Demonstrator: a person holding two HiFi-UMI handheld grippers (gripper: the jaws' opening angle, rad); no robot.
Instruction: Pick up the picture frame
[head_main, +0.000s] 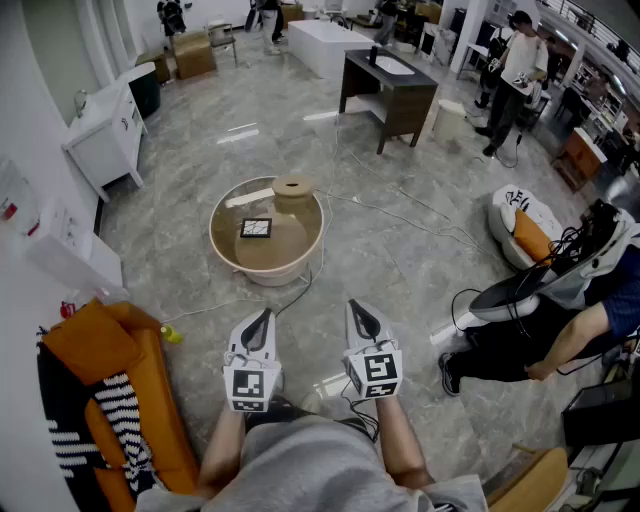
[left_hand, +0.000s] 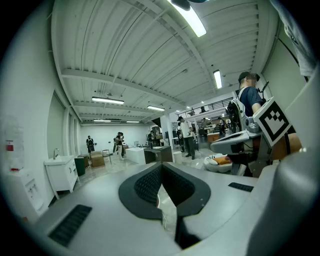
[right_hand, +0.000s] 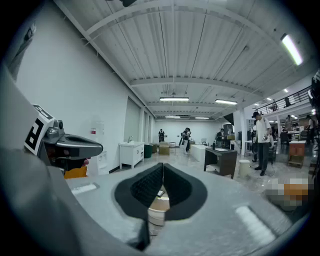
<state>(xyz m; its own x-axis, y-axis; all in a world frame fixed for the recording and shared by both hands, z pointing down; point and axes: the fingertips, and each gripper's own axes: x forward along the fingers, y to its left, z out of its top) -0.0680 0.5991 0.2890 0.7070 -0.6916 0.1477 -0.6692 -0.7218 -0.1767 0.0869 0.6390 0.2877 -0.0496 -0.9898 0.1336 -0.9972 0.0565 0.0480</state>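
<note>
Two views catch the round table (head_main: 285, 245); head view shows picture frame (head_main: 256, 228) whole.

A round beige table (head_main: 262, 268) stands at frame centre on the grey marble-look floor (head_main: 400, 260), bearing a small black picture frame (head_main: 256, 228) and, at its upper edge, a tan cylinder (head_main: 292, 190).

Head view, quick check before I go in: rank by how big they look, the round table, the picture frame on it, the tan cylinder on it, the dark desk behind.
1. round table and dark desk: look alike; the desk stands farther off, so unranked.
2. tan cylinder
3. picture frame
</note>
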